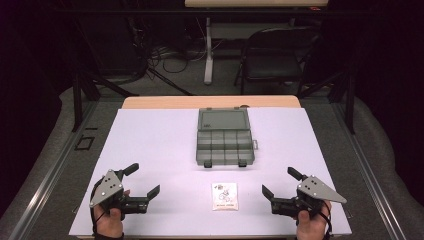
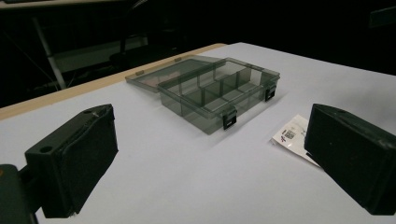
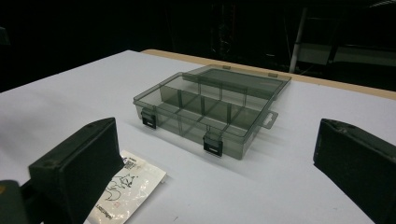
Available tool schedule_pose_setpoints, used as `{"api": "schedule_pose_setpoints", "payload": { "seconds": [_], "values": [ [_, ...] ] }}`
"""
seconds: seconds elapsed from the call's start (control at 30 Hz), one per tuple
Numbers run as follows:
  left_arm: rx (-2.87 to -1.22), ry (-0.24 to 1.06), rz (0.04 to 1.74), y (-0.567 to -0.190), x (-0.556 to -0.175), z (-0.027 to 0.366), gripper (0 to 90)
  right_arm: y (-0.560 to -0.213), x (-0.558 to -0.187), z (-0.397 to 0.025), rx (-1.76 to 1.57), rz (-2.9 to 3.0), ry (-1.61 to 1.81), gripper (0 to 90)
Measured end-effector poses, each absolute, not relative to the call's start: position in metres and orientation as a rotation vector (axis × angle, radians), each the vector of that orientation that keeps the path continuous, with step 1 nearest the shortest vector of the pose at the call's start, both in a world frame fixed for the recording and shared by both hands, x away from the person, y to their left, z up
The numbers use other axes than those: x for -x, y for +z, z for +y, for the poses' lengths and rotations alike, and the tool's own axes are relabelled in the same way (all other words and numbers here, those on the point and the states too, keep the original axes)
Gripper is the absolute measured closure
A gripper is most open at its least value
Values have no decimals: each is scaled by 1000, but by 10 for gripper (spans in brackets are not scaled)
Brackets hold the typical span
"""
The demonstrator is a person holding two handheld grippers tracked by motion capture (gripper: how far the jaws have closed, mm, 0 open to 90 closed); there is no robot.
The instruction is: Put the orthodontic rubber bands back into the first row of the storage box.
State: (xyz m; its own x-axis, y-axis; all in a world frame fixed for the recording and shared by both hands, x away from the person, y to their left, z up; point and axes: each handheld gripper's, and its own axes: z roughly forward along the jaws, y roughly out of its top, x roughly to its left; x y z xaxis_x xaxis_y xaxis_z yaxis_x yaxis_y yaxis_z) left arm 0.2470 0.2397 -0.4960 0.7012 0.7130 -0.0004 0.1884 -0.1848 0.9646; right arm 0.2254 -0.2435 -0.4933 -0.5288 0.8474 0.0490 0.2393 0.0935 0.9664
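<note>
You've got both claws parked low at the near edge of the bench [image 1: 150, 135], one on each side, and neither is touching anything. Your left claw [image 1: 141, 179] sits at the near left with its jaws spread wide and nothing between them; in the left gripper view the two black jaws stand well apart with bare white surface in the gap. Your right claw [image 1: 281, 181] mirrors it at the near right, jaws just as wide, nothing held.

Between the two claws, close to the near edge, lies the small white packet [image 1: 225, 196], flat on the bench. It's printed with a dark drawing and some text. In the left gripper view the packet [image 2: 292, 136] peeks out just beside the right-hand jaw; in the right gripper view the packet [image 3: 123, 189] lies partly behind the left-hand jaw.

Further out, past the packet and roughly centred, sits the smoky transparent organiser box [image 1: 225, 145]. Its lid [image 1: 223, 120] is swung fully open and lies flat on the far side. The tray is split into rows of compartments, and two black latches hang on its near wall. Both gripper views look straight at the box [image 2: 219, 95], [image 3: 205, 114], well apart from your jaws.
</note>
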Motion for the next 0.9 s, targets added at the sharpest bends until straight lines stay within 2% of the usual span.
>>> {"api": "schedule_pose_setpoints", "payload": {
  "seconds": [0.9],
  "values": [
    [-1737,529,750,-498,-247,242,27,-495,-231,-238,-1072,1895,1441,2]
  ]
}}
